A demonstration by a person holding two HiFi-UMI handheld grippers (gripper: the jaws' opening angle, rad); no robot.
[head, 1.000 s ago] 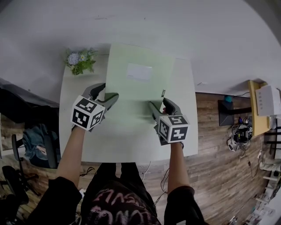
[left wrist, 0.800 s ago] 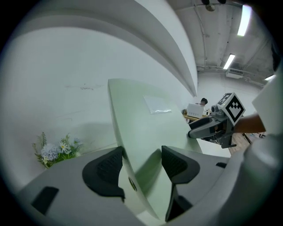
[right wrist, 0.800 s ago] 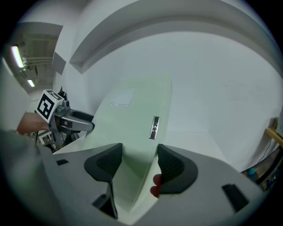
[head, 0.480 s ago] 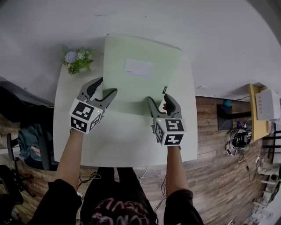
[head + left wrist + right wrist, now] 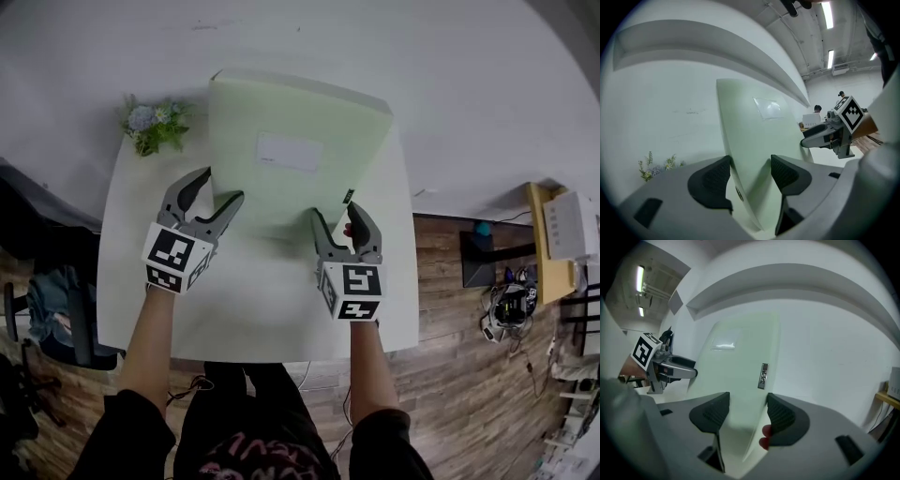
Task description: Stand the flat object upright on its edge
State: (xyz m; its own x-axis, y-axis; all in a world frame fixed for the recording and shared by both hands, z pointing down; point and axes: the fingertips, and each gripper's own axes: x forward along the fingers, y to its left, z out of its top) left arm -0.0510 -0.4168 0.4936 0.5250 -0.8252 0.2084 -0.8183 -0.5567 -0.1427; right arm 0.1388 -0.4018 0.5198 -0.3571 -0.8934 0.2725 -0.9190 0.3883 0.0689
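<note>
A pale green flat folder point(image 5: 291, 141) with a white label stands tilted up on the white table point(image 5: 262, 305), its top edge leaning toward the wall. My left gripper point(image 5: 217, 186) is shut on its left edge; in the left gripper view the folder point(image 5: 759, 154) fills the space between the black pads. My right gripper point(image 5: 336, 212) is shut on the right edge, near the spine with its small tag. The right gripper view shows the folder point(image 5: 736, 380) rising between that gripper's pads. The folder's bottom edge rests near the table's middle.
A small bunch of artificial flowers point(image 5: 150, 124) lies at the table's far left corner, close to the folder's left side. A white wall runs right behind the table. Wooden floor, a dark chair point(image 5: 56, 309) at left and shelves with cables point(image 5: 525, 272) at right surround it.
The folder has tilted up steeper, its top edge rising toward the wall. Both grippers have drawn back toward the person, still on its side edges.
</note>
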